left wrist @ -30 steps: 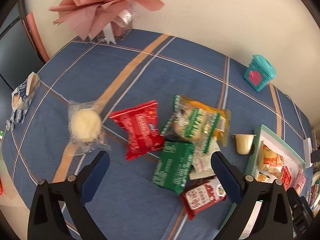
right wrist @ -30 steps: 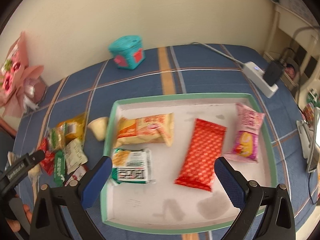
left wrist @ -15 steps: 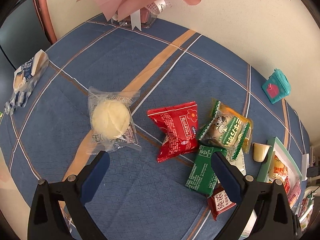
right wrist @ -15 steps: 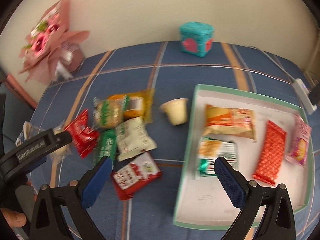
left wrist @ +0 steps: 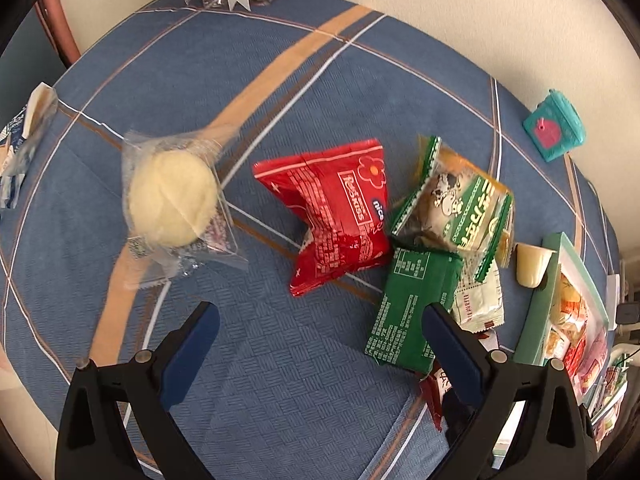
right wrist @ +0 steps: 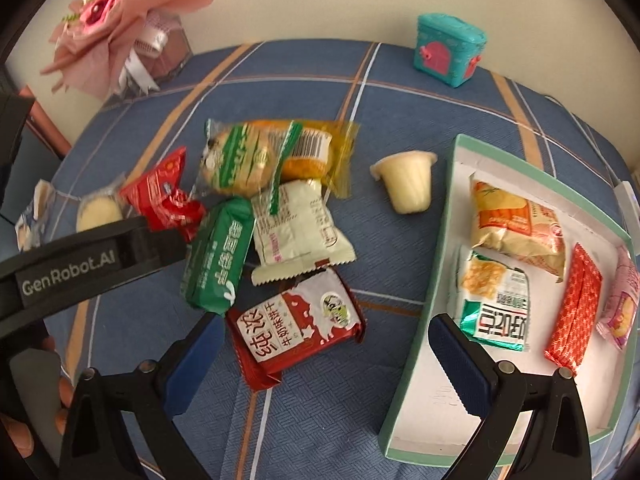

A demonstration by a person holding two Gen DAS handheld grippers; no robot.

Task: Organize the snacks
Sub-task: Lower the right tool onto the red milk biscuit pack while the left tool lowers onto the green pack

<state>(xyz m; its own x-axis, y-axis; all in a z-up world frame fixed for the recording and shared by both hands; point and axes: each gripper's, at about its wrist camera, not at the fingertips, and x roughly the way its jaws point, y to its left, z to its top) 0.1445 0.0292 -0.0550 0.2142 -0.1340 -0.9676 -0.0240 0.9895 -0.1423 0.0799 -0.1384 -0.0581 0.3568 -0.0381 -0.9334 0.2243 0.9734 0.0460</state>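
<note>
- My right gripper (right wrist: 320, 356) has its jaws wide apart and holds nothing; it hangs low over the cloth, because the next snack to take lies just in front of it.
- My left gripper (left wrist: 316, 344) is spread apart and empty too, above a bare part of the blue tablecloth (left wrist: 280, 360).
- In the right view, nearest at 12 o'clock, is the red milk-biscuit pack (right wrist: 298, 326), lying flat between my fingers; I judge it the easiest one to pick.
- At 3 o'clock is the green-rimmed tray (right wrist: 416, 300), where some snacks already lie, so the sorted ones go there.
- Its near wall stands between the pack and the tray floor, so I think I must lift over it.
- Farther, at 11 o'clock, the green pack (right wrist: 218, 252) and the cream pack (right wrist: 296, 232) overlap, and the cake in a green-striped wrapper (right wrist: 248, 156) lies on them.
- The jelly cup (right wrist: 408, 180) lies tipped at 1 o'clock, apart from the heap.
- In the left view, the red flower pack (left wrist: 336, 212) is at 12 o'clock and the round bun in clear wrap (left wrist: 172, 196) at 10 o'clock.
- Farthest are the teal box (right wrist: 450, 48) and the pink bouquet (right wrist: 112, 20), not snacks.
</note>
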